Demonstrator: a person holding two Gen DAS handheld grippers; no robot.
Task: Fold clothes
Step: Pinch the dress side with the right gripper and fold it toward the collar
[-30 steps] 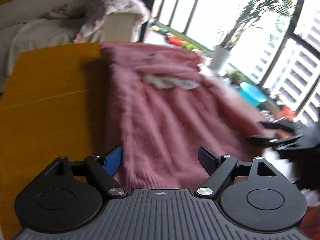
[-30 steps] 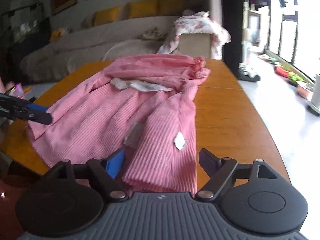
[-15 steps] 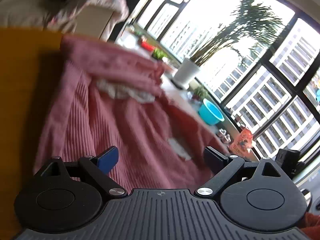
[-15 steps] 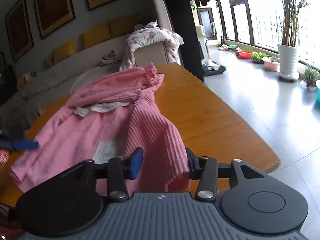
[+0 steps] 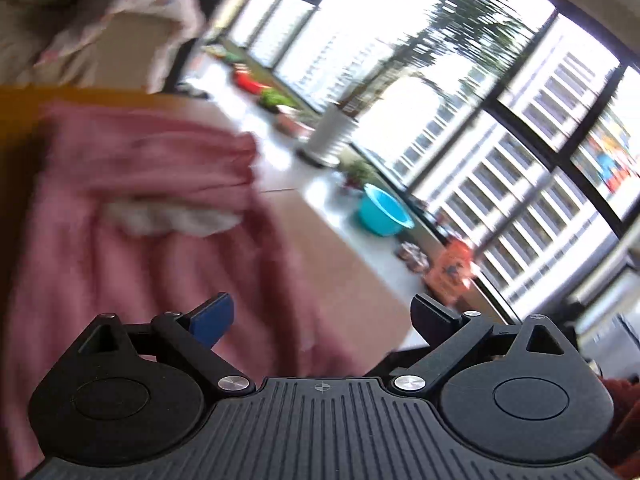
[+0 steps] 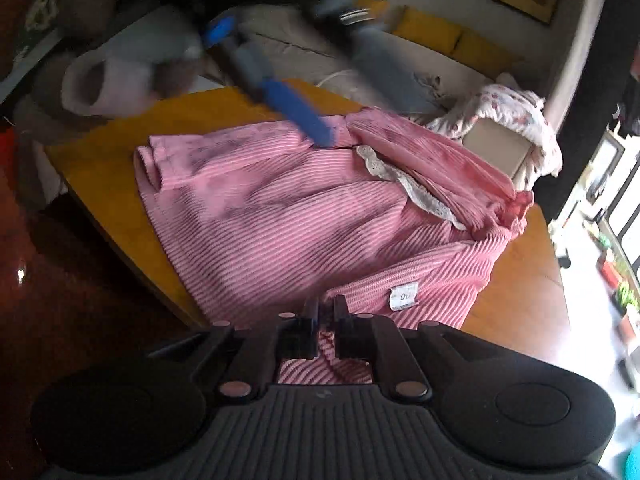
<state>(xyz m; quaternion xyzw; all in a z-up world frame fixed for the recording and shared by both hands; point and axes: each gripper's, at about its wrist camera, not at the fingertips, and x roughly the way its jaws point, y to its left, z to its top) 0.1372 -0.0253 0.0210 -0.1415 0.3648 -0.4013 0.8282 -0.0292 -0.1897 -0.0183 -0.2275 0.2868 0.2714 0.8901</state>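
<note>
A pink ribbed piece of clothing with a white lace collar lies spread out on the yellow wooden worktop, with one side hanging near the worktop's edge. The right tool has just been closing, and now it is clenched on the near edge of the pink cloth, close to a small white label. The left tool has just been opening. It is released wide, with nothing between its blue finger and its black one, and it hangs above the pink cloth.

It looks like the fold is just starting: one side is pinched, the other is not. Next, the left tool likely needs to come down on another bit of the edge and pinch it. Then both can lift the cloth and lay it over evenly, without pulling it off the worktop.
</note>
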